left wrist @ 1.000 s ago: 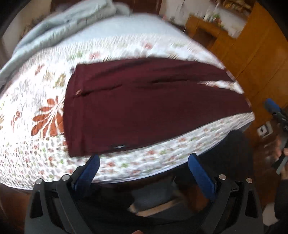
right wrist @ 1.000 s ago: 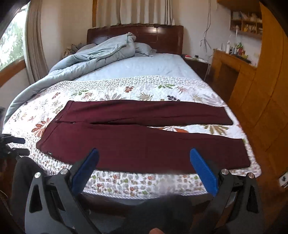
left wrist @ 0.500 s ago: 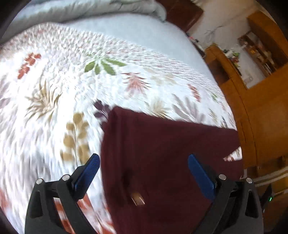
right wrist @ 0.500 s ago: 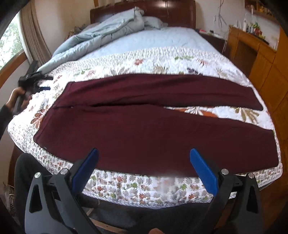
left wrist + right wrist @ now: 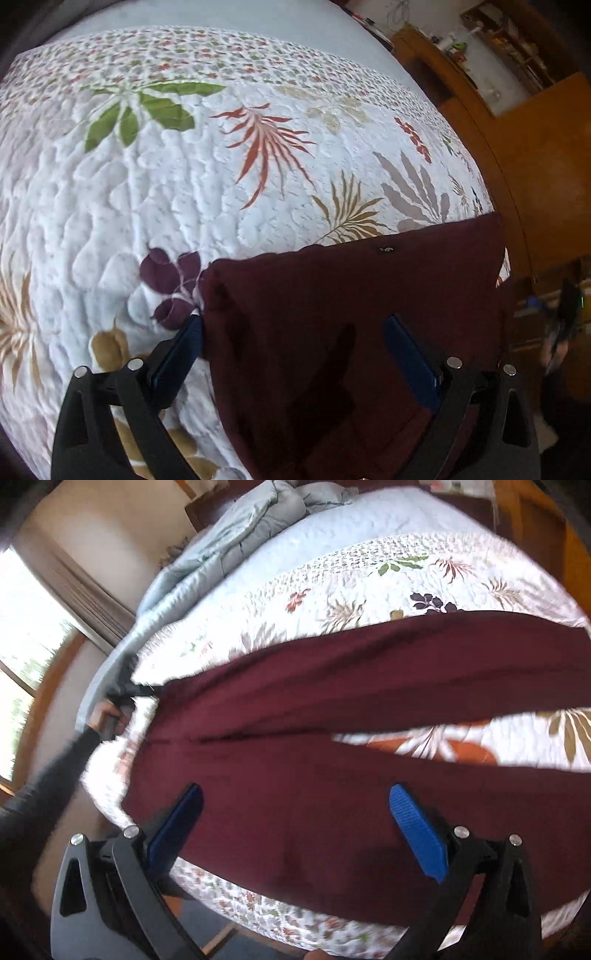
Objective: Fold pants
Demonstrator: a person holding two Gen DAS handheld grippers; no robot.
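Dark maroon pants (image 5: 332,709) lie spread flat across the floral quilt (image 5: 332,583), both legs running to the right with a gap between them. In the left wrist view the pants' waist corner (image 5: 332,314) fills the lower middle. My left gripper (image 5: 295,332) is open and straddles that far waist corner, its left pad at the fabric's edge. It also shows in the right wrist view (image 5: 125,690), at the pants' far left corner. My right gripper (image 5: 295,812) is open and hovers low over the near leg by the bed's front edge.
A rumpled grey-blue duvet (image 5: 236,535) lies at the head of the bed. Wooden cabinets (image 5: 546,155) stand along the bed's right side. A window with curtain (image 5: 44,627) is to the left. The bed's front edge (image 5: 295,923) drops to the floor.
My left gripper has swung from the bed's front edge across to the pants' far waist corner and dropped onto it. My right gripper has moved forward and down over the near leg.
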